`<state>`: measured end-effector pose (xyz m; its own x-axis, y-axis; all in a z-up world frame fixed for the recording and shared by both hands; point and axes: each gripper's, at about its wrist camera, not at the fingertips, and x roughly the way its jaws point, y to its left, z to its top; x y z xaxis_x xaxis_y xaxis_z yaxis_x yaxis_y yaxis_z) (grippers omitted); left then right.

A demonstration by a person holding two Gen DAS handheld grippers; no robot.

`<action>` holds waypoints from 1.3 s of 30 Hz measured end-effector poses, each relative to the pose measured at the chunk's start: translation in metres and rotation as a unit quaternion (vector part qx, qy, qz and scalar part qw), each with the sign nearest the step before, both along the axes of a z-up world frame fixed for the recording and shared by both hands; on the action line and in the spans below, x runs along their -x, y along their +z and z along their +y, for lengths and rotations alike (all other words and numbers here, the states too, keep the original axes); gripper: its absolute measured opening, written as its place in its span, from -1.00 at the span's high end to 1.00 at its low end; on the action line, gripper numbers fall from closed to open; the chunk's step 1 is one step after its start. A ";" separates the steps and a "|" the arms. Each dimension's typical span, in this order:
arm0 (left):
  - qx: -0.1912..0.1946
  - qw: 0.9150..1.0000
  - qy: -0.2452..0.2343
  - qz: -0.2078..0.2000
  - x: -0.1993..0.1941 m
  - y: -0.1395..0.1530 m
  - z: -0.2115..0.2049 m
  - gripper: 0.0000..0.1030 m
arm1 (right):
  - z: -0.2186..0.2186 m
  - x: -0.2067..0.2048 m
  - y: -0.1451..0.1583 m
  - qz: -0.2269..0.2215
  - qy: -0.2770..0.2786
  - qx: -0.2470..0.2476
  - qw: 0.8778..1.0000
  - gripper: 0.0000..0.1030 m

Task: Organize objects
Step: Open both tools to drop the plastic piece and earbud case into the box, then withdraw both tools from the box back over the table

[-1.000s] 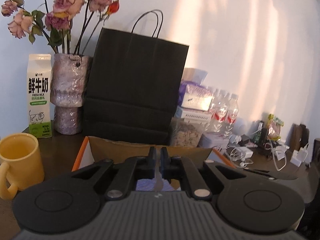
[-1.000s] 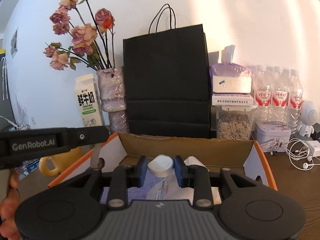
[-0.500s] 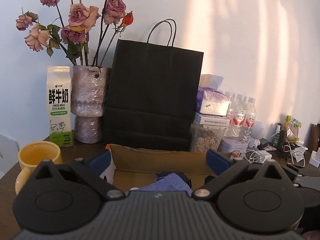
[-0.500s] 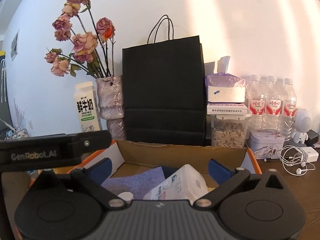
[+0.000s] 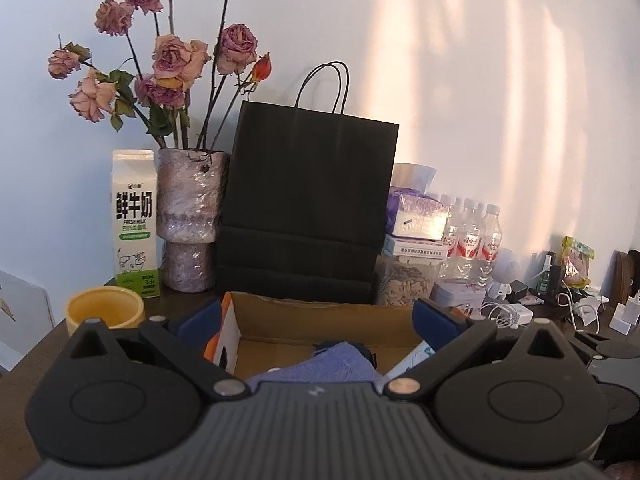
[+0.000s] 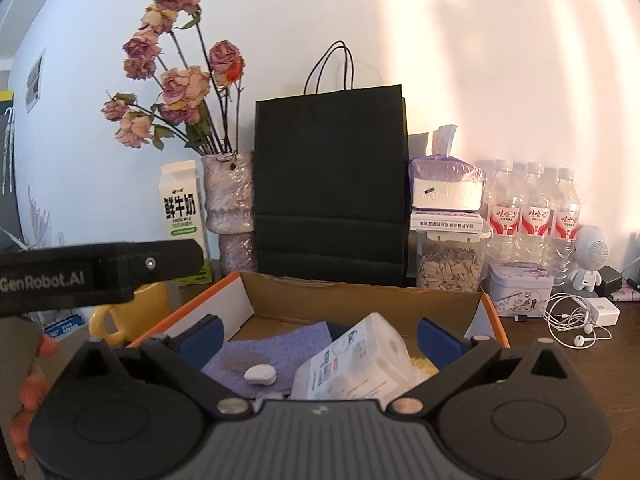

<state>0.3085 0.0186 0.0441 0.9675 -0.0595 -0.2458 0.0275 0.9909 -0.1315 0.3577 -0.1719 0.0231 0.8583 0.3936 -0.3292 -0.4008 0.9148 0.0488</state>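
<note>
An open cardboard box with orange edges sits on the dark table before both grippers. Inside lie a purple cloth, a small white oval case on the cloth, and a white packet leaning at the right. My right gripper stands open over the box's near side, nothing between its blue pads. My left gripper is open too, above the same box, where the purple cloth shows. The left gripper's black body crosses the right wrist view at the left.
Behind the box stand a black paper bag, a vase of dried roses, a milk carton, a seed jar under tissue packs, water bottles and a tin. A yellow mug sits left. Cables lie right.
Both grippers opened wide and drew back from the box. The right one let go of the small white case, which now lies on the purple cloth. The left released the cloth.
</note>
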 end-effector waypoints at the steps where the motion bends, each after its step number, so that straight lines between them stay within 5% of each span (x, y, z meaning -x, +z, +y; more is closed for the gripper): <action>1: -0.001 1.000 0.000 0.002 0.003 0.000 0.000 -1.00 | 0.000 0.004 0.000 -0.001 0.001 0.002 1.000 -1.00; 15: -0.003 0.999 0.006 0.042 0.045 -0.019 0.010 -1.00 | -0.008 0.044 -0.010 0.023 -0.001 0.014 1.000 -1.00; 29: -0.036 0.993 0.008 0.112 0.086 -0.056 0.037 -1.00 | 0.012 0.068 -0.062 0.132 0.061 0.067 0.987 -1.00; 39: -0.020 0.992 0.033 0.120 0.108 -0.062 0.070 -1.00 | 0.041 0.049 -0.078 0.180 0.068 0.046 0.980 -0.64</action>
